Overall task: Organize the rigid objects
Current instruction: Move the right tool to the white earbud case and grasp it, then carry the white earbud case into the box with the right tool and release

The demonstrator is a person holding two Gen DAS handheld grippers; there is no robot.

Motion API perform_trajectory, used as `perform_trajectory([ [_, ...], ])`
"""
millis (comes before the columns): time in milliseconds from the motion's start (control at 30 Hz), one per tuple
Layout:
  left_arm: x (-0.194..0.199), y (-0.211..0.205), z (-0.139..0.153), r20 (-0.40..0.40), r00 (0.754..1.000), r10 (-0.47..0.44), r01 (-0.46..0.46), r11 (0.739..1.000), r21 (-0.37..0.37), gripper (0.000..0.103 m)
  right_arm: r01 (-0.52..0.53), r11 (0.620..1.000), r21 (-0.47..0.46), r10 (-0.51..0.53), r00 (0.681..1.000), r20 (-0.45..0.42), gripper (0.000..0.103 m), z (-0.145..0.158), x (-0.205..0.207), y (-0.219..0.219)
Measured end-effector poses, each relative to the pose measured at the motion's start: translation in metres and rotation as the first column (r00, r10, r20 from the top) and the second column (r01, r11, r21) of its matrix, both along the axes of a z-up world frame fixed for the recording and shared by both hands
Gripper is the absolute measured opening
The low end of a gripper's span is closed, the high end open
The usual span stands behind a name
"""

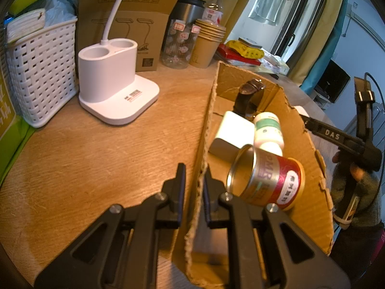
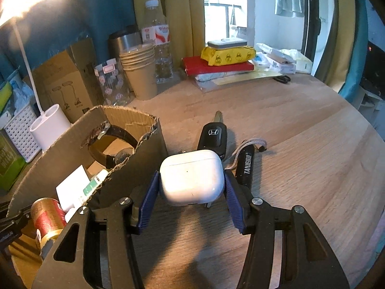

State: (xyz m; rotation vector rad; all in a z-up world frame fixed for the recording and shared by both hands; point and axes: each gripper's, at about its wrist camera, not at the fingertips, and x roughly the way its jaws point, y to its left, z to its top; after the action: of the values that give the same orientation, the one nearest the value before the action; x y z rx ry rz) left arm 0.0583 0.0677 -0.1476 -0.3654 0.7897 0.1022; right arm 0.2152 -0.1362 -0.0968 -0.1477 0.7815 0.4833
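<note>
A cardboard box (image 1: 284,110) lies open on the wooden desk. Inside it are a red and gold tin (image 1: 267,178) on its side, a white bottle with a green label (image 1: 268,130), a white block (image 1: 231,134) and a dark watch (image 1: 247,96). My left gripper (image 1: 194,183) is shut on the box's left wall. In the right wrist view the box (image 2: 149,144) stands to the left. My right gripper (image 2: 191,180) is shut on a white earbud case (image 2: 191,177), held just above the desk. A black car key (image 2: 213,136) and a black pocket tool (image 2: 246,166) lie behind the case.
A white lamp base (image 1: 113,82), a white woven basket (image 1: 41,77), a cardboard package (image 1: 134,24), a glass jar (image 1: 178,43), stacked paper cups (image 1: 207,41), a steel mug and a water bottle (image 2: 158,48) line the back. Books and a yellow packet (image 2: 226,55) lie at the far right.
</note>
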Motion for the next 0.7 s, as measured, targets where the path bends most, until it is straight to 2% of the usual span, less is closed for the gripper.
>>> perform_trajectory([
  [333, 0.000, 0.000, 0.000, 0.000, 1.000, 0.000, 0.000, 1.000, 0.000, 0.014, 0.008, 1.000, 0.017, -0.009, 0.998, 0.060, 0.056, 0.022, -0.014, -0.004],
  [700, 0.000, 0.000, 0.000, 0.000, 1.000, 0.000, 0.000, 1.000, 0.000, 0.014, -0.056, 0.998, 0.024, 0.052, 0.990, 0.131, 0.056, 0.050, -0.041, 0.013],
])
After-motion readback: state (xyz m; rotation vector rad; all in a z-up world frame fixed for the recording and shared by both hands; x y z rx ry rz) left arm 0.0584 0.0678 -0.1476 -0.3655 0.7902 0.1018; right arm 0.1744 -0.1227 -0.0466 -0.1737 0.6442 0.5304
